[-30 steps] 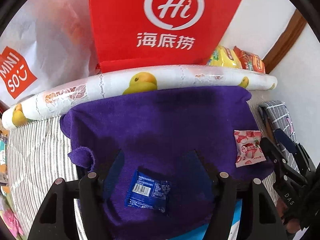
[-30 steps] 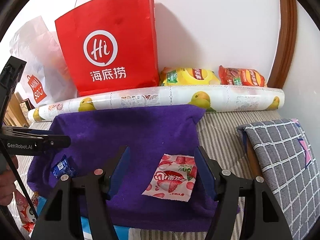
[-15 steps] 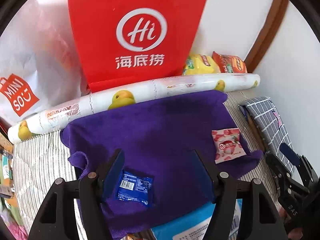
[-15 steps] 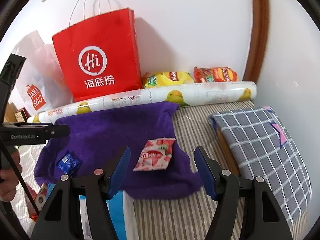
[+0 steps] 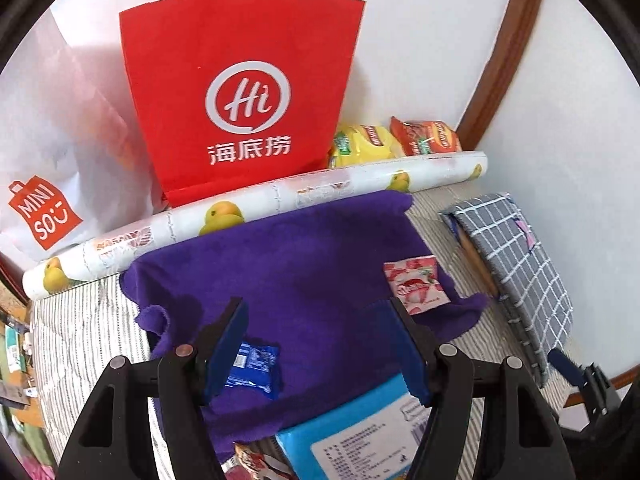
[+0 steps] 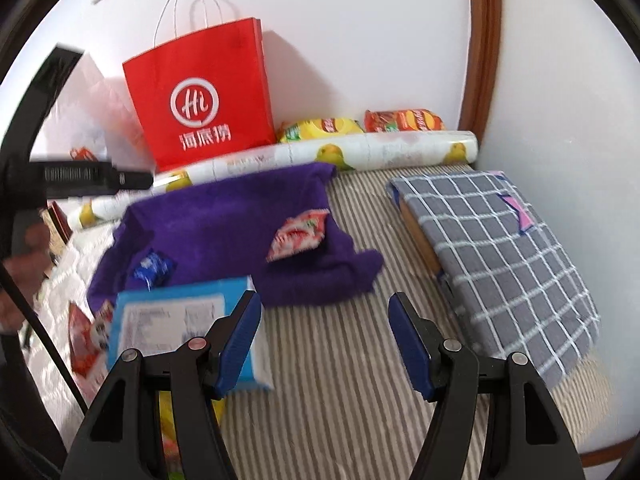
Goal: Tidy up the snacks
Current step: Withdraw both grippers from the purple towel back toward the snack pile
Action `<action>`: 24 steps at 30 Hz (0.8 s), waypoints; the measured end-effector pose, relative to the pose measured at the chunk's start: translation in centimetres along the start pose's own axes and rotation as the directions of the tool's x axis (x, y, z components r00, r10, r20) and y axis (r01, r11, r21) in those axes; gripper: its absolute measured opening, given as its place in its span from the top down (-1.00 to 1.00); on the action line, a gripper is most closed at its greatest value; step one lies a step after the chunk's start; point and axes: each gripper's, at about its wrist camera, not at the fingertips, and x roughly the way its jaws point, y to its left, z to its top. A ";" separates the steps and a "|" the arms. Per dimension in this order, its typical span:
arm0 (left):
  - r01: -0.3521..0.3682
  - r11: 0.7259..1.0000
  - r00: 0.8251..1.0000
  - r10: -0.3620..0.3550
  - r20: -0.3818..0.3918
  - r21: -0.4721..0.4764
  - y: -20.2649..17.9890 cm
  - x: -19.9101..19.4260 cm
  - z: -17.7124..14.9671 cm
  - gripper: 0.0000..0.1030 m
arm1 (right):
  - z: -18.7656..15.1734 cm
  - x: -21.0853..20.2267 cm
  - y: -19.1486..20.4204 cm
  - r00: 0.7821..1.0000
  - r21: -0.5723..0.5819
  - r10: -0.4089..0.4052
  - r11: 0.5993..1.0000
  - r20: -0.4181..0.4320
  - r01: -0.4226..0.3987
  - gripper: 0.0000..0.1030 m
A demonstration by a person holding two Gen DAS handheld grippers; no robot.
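Here, two snack packets (image 5: pixel 253 364) (image 5: pixel 416 290) lie on one purple towel (image 5: pixel 304 264), both grippers' fingers (image 5: pixel 224 344) (image 6: pixel 408 340) spread empty

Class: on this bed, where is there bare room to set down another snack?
Free: the purple towel between the blue packet and strawberry packet; the striped sheet between towel and checked cushion. Crowded: the wall side and the near-left corner by the blue box.

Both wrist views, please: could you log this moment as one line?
left gripper: open, above small blue snack packet | right gripper: open, empty | pink strawberry snack packet: on purple towel
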 end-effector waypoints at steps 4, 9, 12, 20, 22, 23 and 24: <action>0.018 1.000 1.000 -0.018 0.005 0.019 -0.9 -0.5 -0.2 -0.30 | -1.3 -0.7 -0.4 1.000 0.027 0.009 1.000 -0.014 -0.008 -0.27; 0.025 0.999 1.000 -0.025 0.016 0.039 -1.7 -1.1 -0.5 -0.30 | -2.5 -1.5 -0.3 0.999 0.046 0.035 0.998 -0.021 -0.034 -0.27; 0.031 0.998 0.999 -0.032 0.022 0.046 -2.0 -1.4 -0.5 -0.30 | -3.5 -1.6 0.5 0.998 0.025 0.055 0.998 -0.036 -0.055 -0.27; 0.047 0.997 0.999 -0.048 0.024 0.054 -2.2 -1.7 -0.7 -0.30 | -5.4 -1.2 2.3 0.995 -0.025 0.087 0.996 -0.058 -0.089 -0.27; 0.048 0.997 0.999 -0.049 0.023 0.058 -2.3 -1.7 -0.7 -0.30 | -5.8 -1.1 2.5 0.992 -0.016 0.108 0.994 -0.068 -0.109 -0.27; 0.048 0.997 0.999 -0.050 0.022 0.059 -2.3 -1.6 -0.8 -0.30 | -5.9 -0.9 2.7 0.991 -0.013 0.115 0.993 -0.073 -0.117 -0.27; 0.049 0.997 0.998 -0.051 0.021 0.060 -2.3 -1.6 -0.8 -0.30 | -6.0 -0.8 2.8 0.989 -0.010 0.124 0.992 -0.079 -0.125 -0.27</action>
